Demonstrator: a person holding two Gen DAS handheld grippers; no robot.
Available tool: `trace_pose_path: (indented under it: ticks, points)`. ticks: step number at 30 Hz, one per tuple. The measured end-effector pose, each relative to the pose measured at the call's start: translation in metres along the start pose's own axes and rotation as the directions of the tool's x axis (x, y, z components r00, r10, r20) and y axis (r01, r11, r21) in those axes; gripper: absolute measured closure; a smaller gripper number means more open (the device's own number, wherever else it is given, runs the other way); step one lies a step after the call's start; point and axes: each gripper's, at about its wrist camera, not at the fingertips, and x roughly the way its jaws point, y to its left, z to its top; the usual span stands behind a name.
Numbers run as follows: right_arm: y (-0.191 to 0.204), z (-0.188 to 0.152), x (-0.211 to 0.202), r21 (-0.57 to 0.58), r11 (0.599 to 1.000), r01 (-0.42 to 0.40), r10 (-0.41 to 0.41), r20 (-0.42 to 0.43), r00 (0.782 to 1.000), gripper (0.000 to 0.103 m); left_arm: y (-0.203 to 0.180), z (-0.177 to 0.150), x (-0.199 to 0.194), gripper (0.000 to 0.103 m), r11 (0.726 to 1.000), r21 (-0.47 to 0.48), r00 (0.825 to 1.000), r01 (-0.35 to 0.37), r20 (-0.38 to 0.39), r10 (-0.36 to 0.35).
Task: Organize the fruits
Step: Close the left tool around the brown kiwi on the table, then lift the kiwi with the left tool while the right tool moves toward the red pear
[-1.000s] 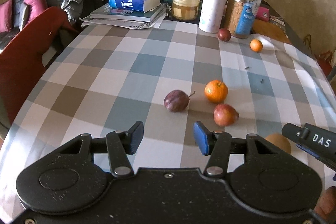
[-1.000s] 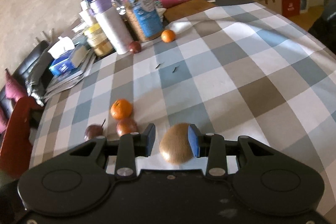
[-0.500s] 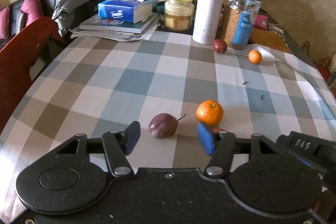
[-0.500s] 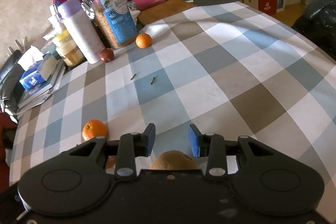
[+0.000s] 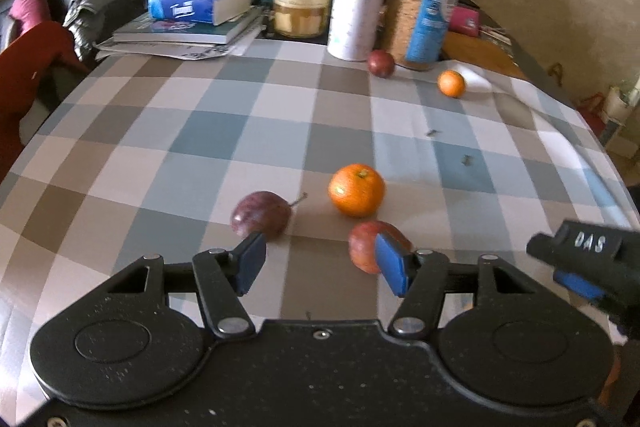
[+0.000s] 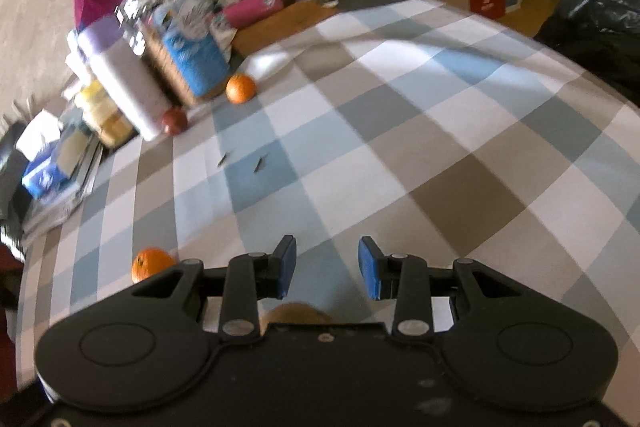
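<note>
Fruits cluster near our left gripper (image 5: 316, 269): plum (image 5: 261, 215), orange (image 5: 356, 190), apple (image 5: 374, 247). We judge them light, round, bruisable; take each across its middle. Left jaws closing on nothing; right gripper (image 6: 326, 271) parted, empty

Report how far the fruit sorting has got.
Done: an orange, a purple fruit and a red fruit sit grouped near the front. In hand: nothing; the left gripper is closing on bare cloth, the right gripper is open. Left: the far orange and far dark fruit.
</note>
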Motion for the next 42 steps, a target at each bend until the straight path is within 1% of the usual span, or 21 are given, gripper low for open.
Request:
trace_pose_path:
  ticks: [5, 9, 11, 13, 17, 19, 23, 26, 30, 35, 38, 40, 42]
  points:
    - [-0.009, 0.005, -0.005, 0.04, 0.999, 0.013, -0.014, 0.029, 0.999, 0.065, -0.017, -0.006, -0.007, 0.039, 0.996, 0.079, 0.999, 0.051, 0.013, -0.052]
    - [-0.018, 0.01, -0.012, 0.08, 0.997, 0.016, -0.022, 0.068, 0.997, 0.065, -0.031, -0.011, -0.016, 0.039, 0.982, 0.154, 0.993, 0.11, 0.031, -0.116]
    - [-0.024, 0.013, -0.015, 0.105, 0.994, 0.029, -0.038, 0.086, 0.996, 0.065, -0.037, -0.014, -0.02, 0.039, 0.97, 0.193, 0.988, 0.145, 0.029, -0.154]
    - [-0.029, 0.015, -0.016, 0.125, 0.991, 0.04, -0.052, 0.099, 0.994, 0.065, -0.044, -0.018, -0.022, 0.039, 0.95, 0.246, 0.979, 0.192, 0.016, -0.202]
    - [-0.042, 0.021, -0.013, 0.179, 0.982, 0.053, -0.071, 0.092, 0.993, 0.065, -0.058, -0.026, -0.023, 0.039, 0.918, 0.322, 0.971, 0.229, -0.009, -0.239]
    - [-0.047, 0.023, -0.012, 0.201, 0.978, 0.063, -0.081, 0.084, 0.993, 0.065, -0.062, -0.03, -0.02, 0.038, 0.907, 0.343, 0.968, 0.244, -0.032, -0.248]
    - [-0.059, 0.028, -0.007, 0.244, 0.966, 0.085, -0.103, 0.062, 0.993, 0.065, -0.064, -0.032, -0.016, 0.037, 0.893, 0.339, 0.955, 0.294, -0.071, -0.288]
    - [-0.064, 0.03, -0.005, 0.265, 0.959, 0.103, -0.121, 0.052, 0.991, 0.065, -0.066, -0.034, -0.012, 0.034, 0.887, 0.345, 0.952, 0.307, -0.097, -0.292]
    - [-0.067, 0.03, -0.006, 0.263, 0.958, 0.115, -0.134, 0.053, 0.99, 0.065, -0.069, -0.037, -0.013, 0.034, 0.883, 0.358, 0.953, 0.303, -0.092, -0.29]
    - [-0.066, 0.031, -0.008, 0.245, 0.962, 0.117, -0.134, 0.053, 0.99, 0.065, -0.071, -0.037, -0.01, 0.029, 0.884, 0.355, 0.952, 0.306, -0.097, -0.291]
    - [-0.067, 0.032, -0.005, 0.228, 0.968, 0.102, -0.112, 0.031, 0.993, 0.065, -0.074, -0.038, -0.004, 0.031, 0.881, 0.351, 0.949, 0.316, -0.126, -0.29]
    - [-0.067, 0.033, -0.002, 0.209, 0.975, 0.076, -0.079, 0.006, 0.997, 0.065, -0.079, -0.041, 0.001, 0.032, 0.882, 0.366, 0.954, 0.297, -0.145, -0.261]
    - [-0.065, 0.033, 0.004, 0.169, 0.985, 0.026, -0.019, -0.042, 0.999, 0.065, -0.083, -0.046, 0.005, 0.032, 0.88, 0.384, 0.959, 0.28, -0.155, -0.237]
